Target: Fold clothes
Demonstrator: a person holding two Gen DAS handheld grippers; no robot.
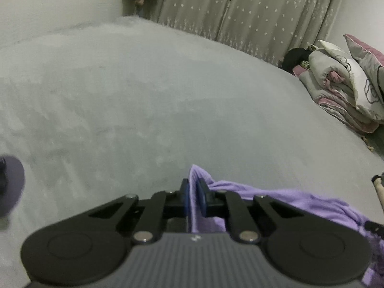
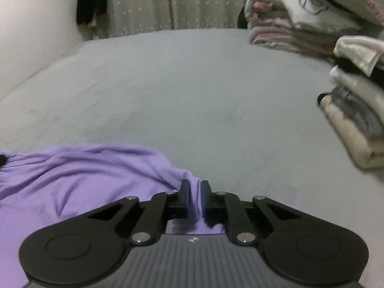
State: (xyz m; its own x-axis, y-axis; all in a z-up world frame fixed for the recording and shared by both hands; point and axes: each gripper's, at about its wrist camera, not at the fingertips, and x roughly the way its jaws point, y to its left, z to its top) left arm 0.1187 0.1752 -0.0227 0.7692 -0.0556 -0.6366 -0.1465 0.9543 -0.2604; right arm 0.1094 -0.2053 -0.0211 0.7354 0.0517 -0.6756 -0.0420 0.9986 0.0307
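Observation:
A purple garment lies rumpled on the grey bed sheet, stretched between both grippers. In the right wrist view it spreads to the left of my right gripper, which is shut on a pinched fold of its edge. In the left wrist view the same purple garment trails off to the right. My left gripper is shut on another corner of it, and a peak of cloth sticks up between the blue pads. The rest of the garment is hidden under the gripper bodies.
Folded quilts and pillows are piled at the bed's far right. A stack of folded clothes sits close on the right in the right wrist view. Starred curtains and a dark hanging garment stand behind the bed; a wall runs along the left.

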